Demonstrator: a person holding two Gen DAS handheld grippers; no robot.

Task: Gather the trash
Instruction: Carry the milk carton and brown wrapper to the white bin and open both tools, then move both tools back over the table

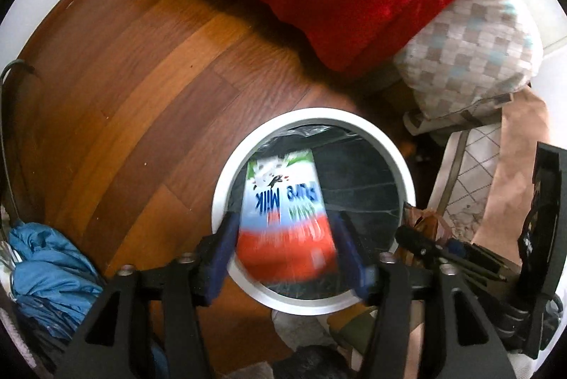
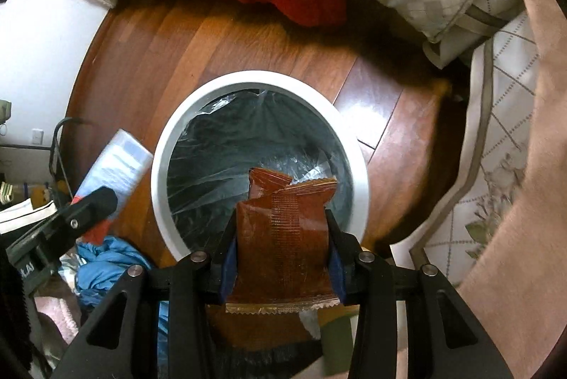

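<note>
Now the left gripper (image 1: 288, 249) has open jaws, its blurred milk carton (image 1: 283, 216) loose above the white bin (image 1: 404, 173); the right gripper (image 2: 283, 246) clamps a brown wrapper (image 2: 283, 237) above the bin's near rim.

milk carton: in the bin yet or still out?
Partly in: the milk carton tips through the bin's white rim, between the left gripper's open jaws.

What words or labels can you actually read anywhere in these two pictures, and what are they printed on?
"Pure Milk": upside down on the milk carton over the white bin.
Green print beneath it on the carton: too blurred to read.
Brown wrapper: no readable text.
White letters on the black device at the left edge: cut off, unreadable.
</note>
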